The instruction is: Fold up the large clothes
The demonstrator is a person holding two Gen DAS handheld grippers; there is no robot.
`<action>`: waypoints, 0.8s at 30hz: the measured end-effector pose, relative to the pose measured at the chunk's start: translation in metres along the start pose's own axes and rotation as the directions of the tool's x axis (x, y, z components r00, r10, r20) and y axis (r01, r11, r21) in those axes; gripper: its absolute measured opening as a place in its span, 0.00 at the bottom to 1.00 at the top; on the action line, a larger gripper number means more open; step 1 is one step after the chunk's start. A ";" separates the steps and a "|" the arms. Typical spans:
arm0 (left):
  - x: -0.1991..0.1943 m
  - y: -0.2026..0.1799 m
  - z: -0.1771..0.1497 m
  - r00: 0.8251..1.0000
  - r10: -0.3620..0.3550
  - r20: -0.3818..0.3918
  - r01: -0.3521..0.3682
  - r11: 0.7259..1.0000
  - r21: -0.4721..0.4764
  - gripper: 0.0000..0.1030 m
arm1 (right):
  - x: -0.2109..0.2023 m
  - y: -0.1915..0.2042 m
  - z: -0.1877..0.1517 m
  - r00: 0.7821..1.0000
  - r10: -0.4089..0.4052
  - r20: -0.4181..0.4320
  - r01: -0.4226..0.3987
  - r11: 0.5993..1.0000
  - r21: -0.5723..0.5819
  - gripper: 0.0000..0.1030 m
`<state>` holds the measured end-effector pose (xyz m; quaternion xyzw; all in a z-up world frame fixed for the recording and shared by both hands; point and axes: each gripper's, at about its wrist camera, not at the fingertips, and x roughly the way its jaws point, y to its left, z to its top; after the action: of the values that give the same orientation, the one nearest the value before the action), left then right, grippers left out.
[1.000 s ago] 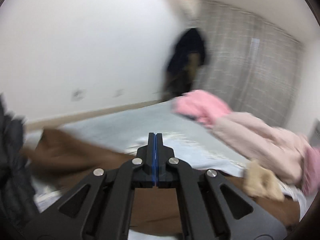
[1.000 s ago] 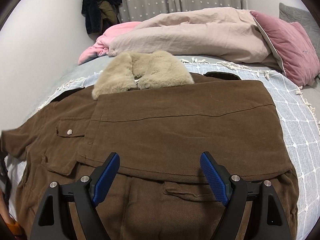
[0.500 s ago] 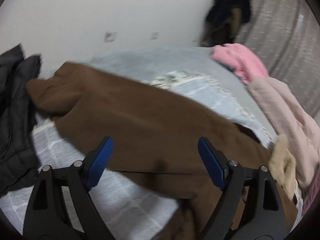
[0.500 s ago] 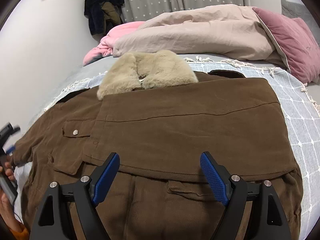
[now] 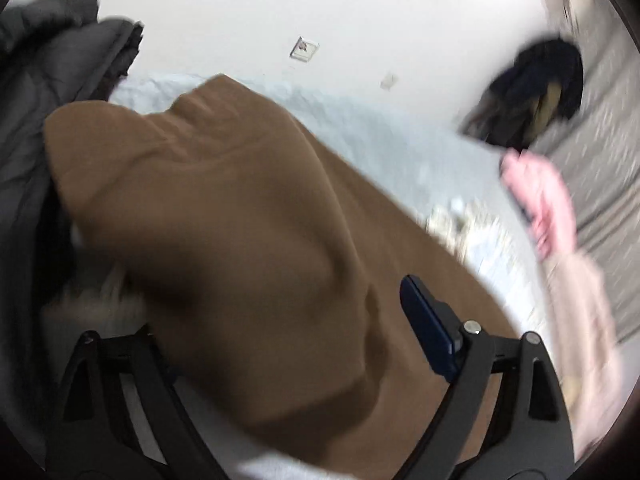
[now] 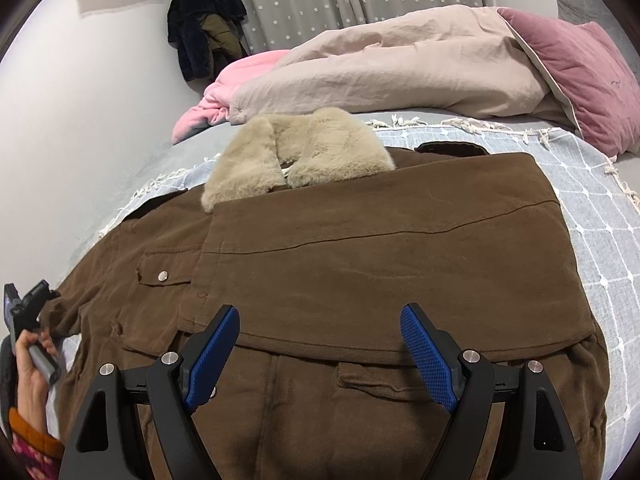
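Observation:
A brown coat (image 6: 360, 264) with a beige fur collar (image 6: 296, 152) lies flat on the bed, its right side folded over the middle. My right gripper (image 6: 320, 356) is open and empty, just above the coat's lower front. My left gripper (image 5: 292, 340) is open around the coat's left sleeve (image 5: 208, 216); the sleeve lies between the jaws and hides the left fingertip. The left gripper also shows at the left edge of the right wrist view (image 6: 24, 308), at the sleeve's cuff.
A beige duvet (image 6: 400, 68), a pink blanket (image 6: 224, 92) and a mauve pillow (image 6: 580, 76) lie at the head of the bed. A dark padded jacket (image 5: 44, 120) lies beside the sleeve. Dark clothes (image 6: 204, 24) hang on the wall.
My left gripper opened from shut, then moved down onto the sleeve so the sleeve now lies between its jaws. My right gripper stayed open and drew back slightly.

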<state>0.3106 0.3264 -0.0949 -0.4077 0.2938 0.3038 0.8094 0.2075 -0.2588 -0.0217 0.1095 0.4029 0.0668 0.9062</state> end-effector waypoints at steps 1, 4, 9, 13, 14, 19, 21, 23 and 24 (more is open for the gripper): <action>0.001 0.007 0.007 1.000 -0.001 0.018 0.002 0.999 -0.036 0.56 | 0.000 -0.001 0.000 1.000 0.003 -0.002 -0.003 1.000 0.003 0.81; 0.006 0.008 0.018 1.000 -0.006 0.001 0.006 0.999 -0.033 0.09 | 0.003 -0.004 -0.001 1.000 0.004 -0.006 -0.004 1.000 0.014 0.81; -0.045 -0.046 0.011 0.989 -0.092 0.116 0.075 0.987 0.142 0.08 | 0.008 -0.003 -0.003 1.000 0.017 -0.019 -0.017 1.000 0.017 0.81; -0.098 -0.112 -0.014 0.952 -0.273 0.139 0.221 0.926 0.307 0.08 | 0.007 0.001 -0.003 1.000 0.027 -0.015 -0.027 1.000 -0.002 0.81; -0.112 -0.130 -0.024 0.939 -0.319 0.132 0.255 0.899 0.355 0.08 | 0.008 0.002 -0.003 0.999 0.028 -0.015 -0.028 1.000 -0.007 0.81; -0.155 -0.201 -0.093 0.879 -0.477 0.012 0.388 0.728 0.565 0.08 | 0.009 0.007 -0.004 1.000 0.009 -0.011 -0.009 0.999 -0.041 0.81; -0.166 -0.224 -0.133 0.856 -0.511 -0.075 0.434 0.634 0.640 0.08 | 0.010 0.007 -0.004 1.000 -0.003 -0.008 0.002 0.999 -0.051 0.81; -0.172 -0.240 -0.179 0.834 -0.519 -0.187 0.488 0.535 0.690 0.08 | 0.011 0.006 -0.004 1.000 -0.004 -0.011 0.003 0.999 -0.050 0.81; -0.169 -0.248 -0.201 0.822 -0.515 -0.241 0.513 0.488 0.706 0.08 | 0.012 0.006 -0.004 1.000 -0.002 -0.012 0.002 0.999 -0.049 0.81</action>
<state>0.3374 -0.0050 0.0472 -0.1080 0.2548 -0.0985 0.9559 0.2118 -0.2501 -0.0316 0.0865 0.4068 0.0764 0.9062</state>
